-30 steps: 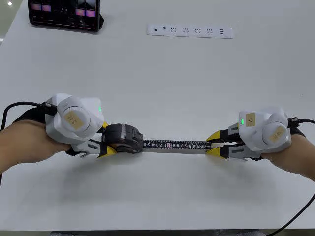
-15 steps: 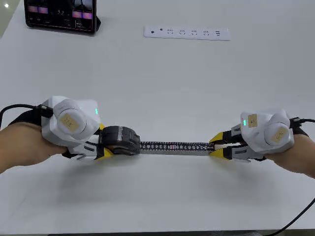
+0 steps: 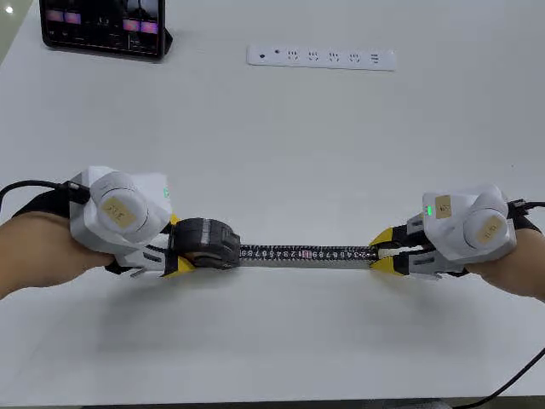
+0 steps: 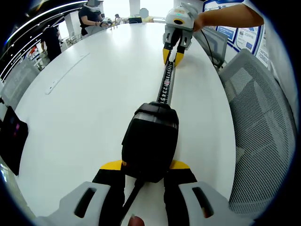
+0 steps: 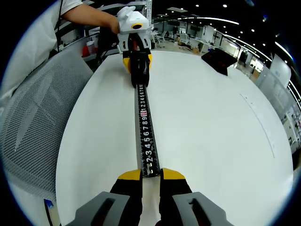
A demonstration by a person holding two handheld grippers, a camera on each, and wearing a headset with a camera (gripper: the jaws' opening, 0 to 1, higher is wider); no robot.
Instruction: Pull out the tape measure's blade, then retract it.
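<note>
A black tape measure case [image 3: 205,242] lies on the white table, held between the yellow-tipped jaws of my left gripper [image 3: 176,247]. In the left gripper view the case [image 4: 150,141] sits squarely between the jaws. Its numbered blade [image 3: 305,254] stretches right along the table to my right gripper [image 3: 383,250], which is shut on the blade's end. The right gripper view shows the blade [image 5: 146,136] running from my right gripper [image 5: 150,175] straight to the case [image 5: 139,63] in the other gripper [image 5: 136,55].
A white power strip [image 3: 321,58] lies at the table's far side, and a black tablet-like device [image 3: 102,24] stands at the far left. A cable [image 3: 25,186] trails from the left hand. A mesh chair [image 4: 263,136] stands beside the table.
The right gripper has moved further right, and more of the blade has come out of the case. The left gripper and the case have stayed nearly in place.
</note>
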